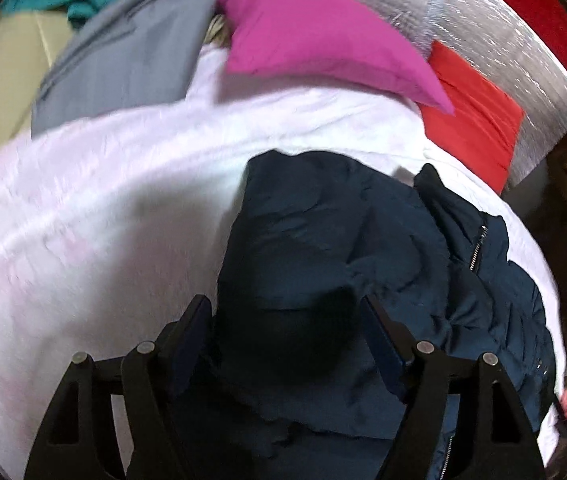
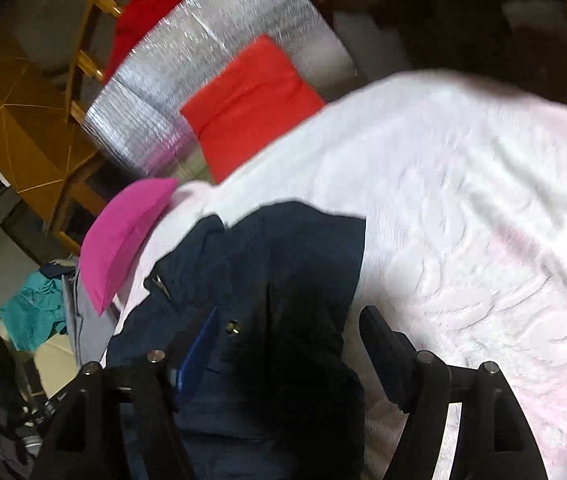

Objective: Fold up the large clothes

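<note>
A dark navy padded jacket [image 1: 343,248] with a metal zipper lies crumpled on a white fleecy blanket [image 1: 83,220]. My left gripper [image 1: 287,312] is open just above the jacket's near part, its fingers either side of a dark fold. In the right wrist view the same jacket [image 2: 267,264] lies on the blanket [image 2: 463,200]. My right gripper [image 2: 283,328] is open over the jacket's edge, with its left finger over the fabric and its right finger [image 2: 379,340] over the blanket.
A magenta pillow [image 1: 315,36] lies at the blanket's far side, beside a grey cloth [image 1: 131,56], a red cushion [image 1: 471,128] and a silver foil mat [image 1: 483,32]. Teal cloth [image 2: 35,312] and wooden furniture [image 2: 23,120] stand beyond.
</note>
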Demonstrator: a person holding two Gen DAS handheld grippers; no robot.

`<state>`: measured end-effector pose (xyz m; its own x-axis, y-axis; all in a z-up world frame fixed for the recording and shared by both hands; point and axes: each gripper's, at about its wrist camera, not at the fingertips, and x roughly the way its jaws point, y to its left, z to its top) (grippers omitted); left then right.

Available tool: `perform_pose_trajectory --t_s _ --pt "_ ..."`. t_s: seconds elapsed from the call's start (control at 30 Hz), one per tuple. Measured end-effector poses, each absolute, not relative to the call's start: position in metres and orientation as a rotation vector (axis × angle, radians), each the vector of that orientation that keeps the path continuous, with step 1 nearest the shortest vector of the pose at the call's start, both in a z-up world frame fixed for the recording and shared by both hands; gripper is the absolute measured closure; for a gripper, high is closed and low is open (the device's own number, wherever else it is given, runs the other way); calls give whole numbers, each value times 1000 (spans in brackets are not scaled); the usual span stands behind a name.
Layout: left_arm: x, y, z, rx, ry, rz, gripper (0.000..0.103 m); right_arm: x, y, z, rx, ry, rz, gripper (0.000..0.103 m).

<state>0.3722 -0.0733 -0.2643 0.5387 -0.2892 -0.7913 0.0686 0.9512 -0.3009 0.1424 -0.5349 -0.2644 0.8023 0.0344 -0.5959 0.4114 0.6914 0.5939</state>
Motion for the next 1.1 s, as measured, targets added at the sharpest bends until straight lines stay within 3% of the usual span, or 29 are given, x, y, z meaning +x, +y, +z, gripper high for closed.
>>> perform_pose_trajectory --t_s 0.37,0.43,0.63,0.73,0.8,0.9,1.03,1.1 --pt "380 -74 -274 -284 1024 -309 28 179 -522 -296 764 736 -132 27" --pt "382 -73 -276 -277 1033 -293 39 179 -519 -294 730 738 -118 27" --pt "380 -67 -278 -302 1031 -268 57 183 -497 -300 548 809 -115 27" --pt "378 -67 -278 -302 1018 -270 66 182 -491 -299 521 806 -147 35" --pt "375 -66 -277 -294 1011 -271 73 182 -483 -294 493 798 -184 50" --pt "369 -68 -272 -242 981 -272 84 182 -464 -278 392 769 -248 62" --pt "364 -75 -269 -155 952 -275 84 181 -453 -264 307 711 -288 64" --pt "367 -74 -274 -159 973 -272 78 184 -454 -272 304 745 -316 64"
